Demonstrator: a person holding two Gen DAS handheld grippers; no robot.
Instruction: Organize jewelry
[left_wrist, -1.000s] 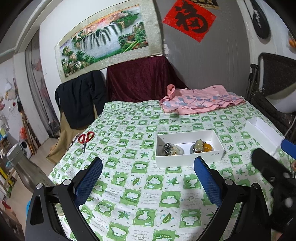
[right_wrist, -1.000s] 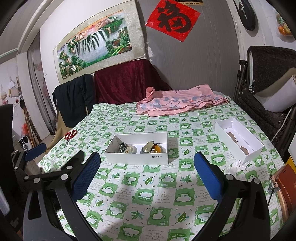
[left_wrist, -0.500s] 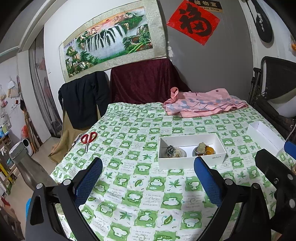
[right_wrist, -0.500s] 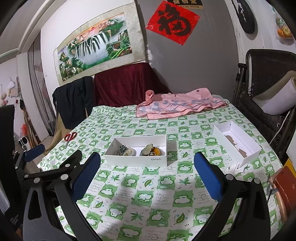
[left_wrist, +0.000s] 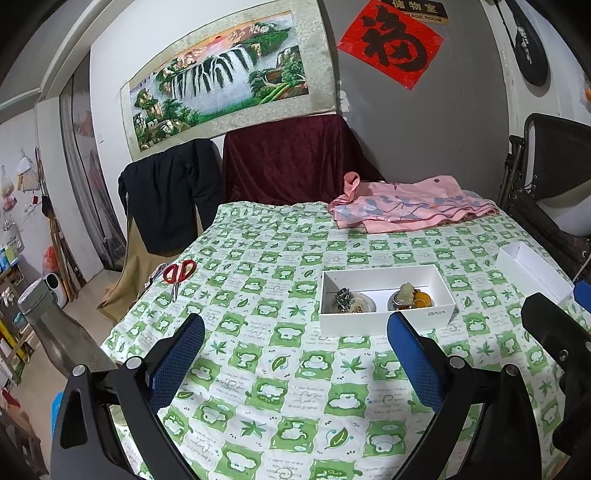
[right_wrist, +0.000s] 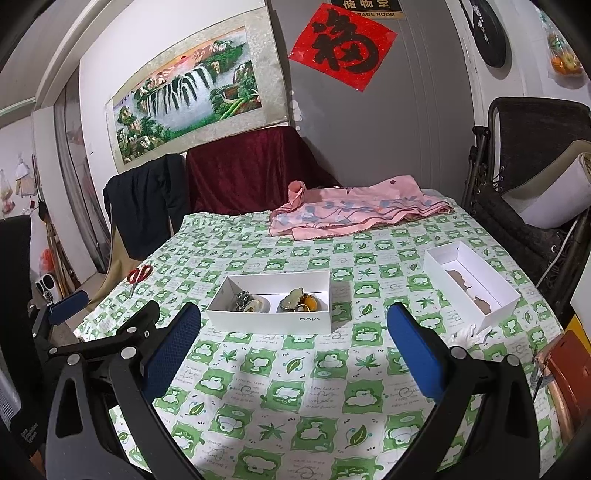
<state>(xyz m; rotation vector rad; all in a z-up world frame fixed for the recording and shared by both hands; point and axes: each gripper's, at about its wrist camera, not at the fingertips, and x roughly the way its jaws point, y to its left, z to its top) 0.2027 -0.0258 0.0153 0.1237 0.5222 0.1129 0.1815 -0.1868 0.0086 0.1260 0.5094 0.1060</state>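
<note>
A white open box (left_wrist: 384, 317) (right_wrist: 273, 321) sits mid-table on the green-patterned cloth. It holds jewelry: a dark metallic piece with a pale ring (left_wrist: 349, 298) (right_wrist: 248, 302) on the left, a pale jade pendant with amber beads (left_wrist: 410, 295) (right_wrist: 299, 300) on the right. A second white box (right_wrist: 471, 284) (left_wrist: 532, 271) stands at the right with a little inside. My left gripper (left_wrist: 295, 354) is open and empty, short of the box. My right gripper (right_wrist: 293, 350) is open and empty, also short of it.
Red scissors (left_wrist: 178, 273) (right_wrist: 137, 276) lie near the table's left edge. A pink garment (left_wrist: 410, 206) (right_wrist: 351, 212) lies at the far side. Draped chairs stand behind. A dark folding chair (right_wrist: 535, 177) is at the right, a reddish-brown item (right_wrist: 569, 376) at the near right.
Both grippers have pulled back and tilted up a little, so the box sits slightly lower and further off in both views. The jaws have stayed open.
</note>
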